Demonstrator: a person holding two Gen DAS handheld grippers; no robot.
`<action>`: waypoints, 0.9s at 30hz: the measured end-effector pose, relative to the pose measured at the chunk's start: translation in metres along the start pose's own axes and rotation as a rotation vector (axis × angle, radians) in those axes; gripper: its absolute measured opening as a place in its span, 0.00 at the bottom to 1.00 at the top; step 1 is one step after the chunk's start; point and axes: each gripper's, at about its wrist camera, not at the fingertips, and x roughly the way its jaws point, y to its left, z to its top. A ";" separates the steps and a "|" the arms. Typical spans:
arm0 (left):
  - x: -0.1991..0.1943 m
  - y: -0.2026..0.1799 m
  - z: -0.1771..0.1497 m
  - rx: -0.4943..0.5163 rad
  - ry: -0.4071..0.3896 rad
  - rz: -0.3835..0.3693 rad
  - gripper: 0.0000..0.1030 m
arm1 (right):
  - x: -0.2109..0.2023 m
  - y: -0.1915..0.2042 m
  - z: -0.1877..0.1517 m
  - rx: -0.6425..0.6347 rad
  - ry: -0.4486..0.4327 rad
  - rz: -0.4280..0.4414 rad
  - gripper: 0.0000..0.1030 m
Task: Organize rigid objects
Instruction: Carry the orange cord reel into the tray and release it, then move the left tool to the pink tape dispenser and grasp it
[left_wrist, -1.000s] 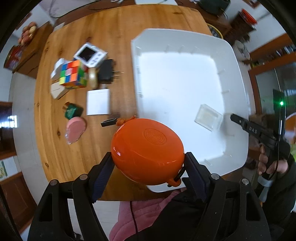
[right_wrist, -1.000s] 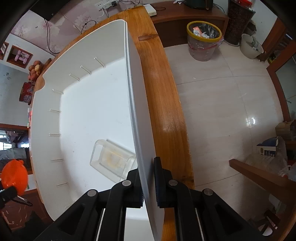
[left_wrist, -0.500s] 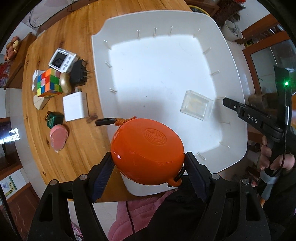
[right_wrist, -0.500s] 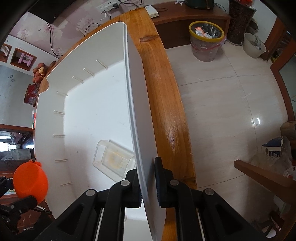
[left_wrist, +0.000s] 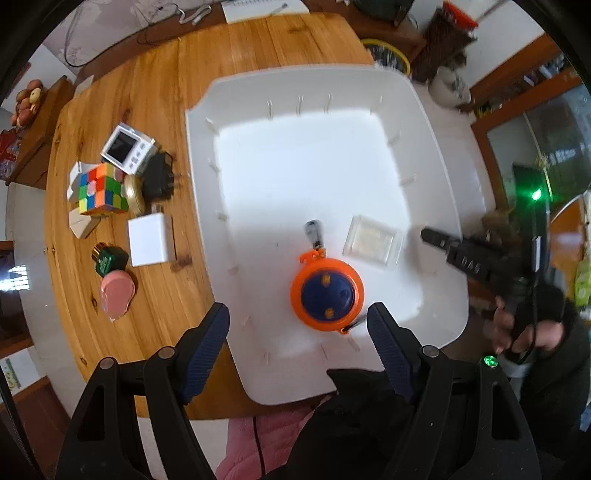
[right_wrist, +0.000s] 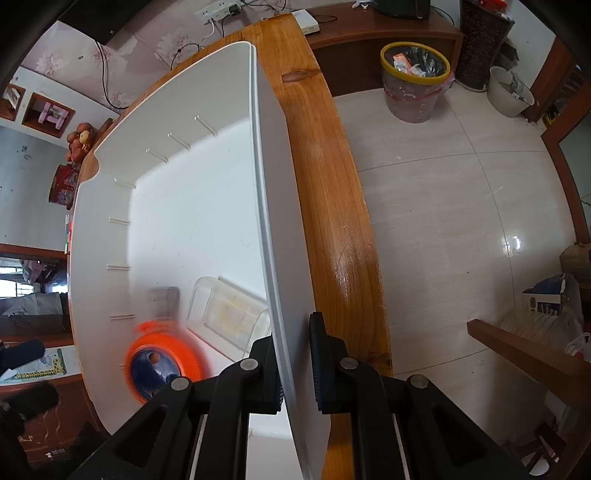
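The orange disc (left_wrist: 327, 293) looks blurred and may roll or bounce against the clear box (left_wrist: 372, 240) in the white bin (left_wrist: 441, 177). It lies lower centre, between and beyond the empty, wide-open left claw (left_wrist: 298, 334). The right claw (right_wrist: 295, 363) pinches the bin's wall.

The orange disc (right_wrist: 162, 363) is smeared by motion blur in the right wrist view, and the grey tab (right_wrist: 162, 299) beside it is a soft smudge. The white bin's wall (right_wrist: 280, 280) hides the counter behind it. The person's hand (left_wrist: 517, 325) is blurred and partly cut off.
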 end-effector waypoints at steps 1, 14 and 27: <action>-0.003 0.002 0.000 -0.006 -0.021 0.001 0.77 | 0.000 0.000 0.000 -0.001 0.000 -0.001 0.12; -0.056 0.054 -0.005 -0.164 -0.333 -0.051 0.77 | 0.000 0.003 0.000 -0.015 0.010 -0.015 0.11; -0.064 0.117 -0.025 -0.303 -0.430 0.024 0.77 | 0.008 0.004 0.003 -0.019 0.042 -0.038 0.11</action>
